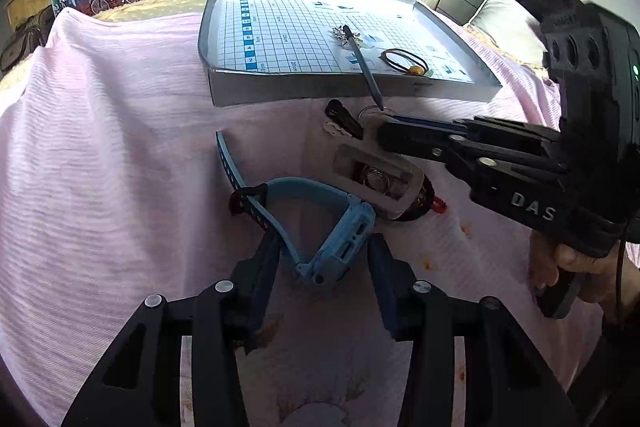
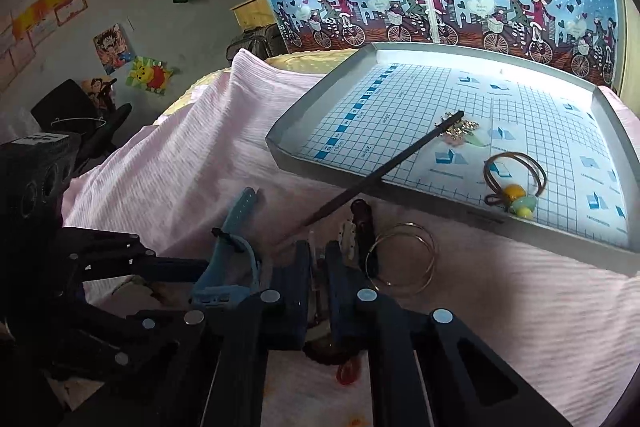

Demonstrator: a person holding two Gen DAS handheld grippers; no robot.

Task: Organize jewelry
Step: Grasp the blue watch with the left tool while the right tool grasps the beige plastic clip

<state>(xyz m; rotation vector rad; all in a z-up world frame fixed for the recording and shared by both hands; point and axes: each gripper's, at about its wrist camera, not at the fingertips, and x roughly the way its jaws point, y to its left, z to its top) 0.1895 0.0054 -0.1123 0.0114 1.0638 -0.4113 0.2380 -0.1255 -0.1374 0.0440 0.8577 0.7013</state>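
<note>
Left gripper (image 1: 326, 247), jaws open, straddles a blue watch (image 1: 340, 247) on the pink sheet (image 1: 120, 147). Right gripper (image 2: 318, 259), jaws nearly closed; whether it grips anything cannot be told. A hair stick (image 2: 400, 167) leans over the tray (image 2: 304, 131) rim.

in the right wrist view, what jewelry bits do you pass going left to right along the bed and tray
blue watch → dark hair clip → thin wire hoops → brown hair tie with yellow and green beads, the last one lying inside the tray.
</note>
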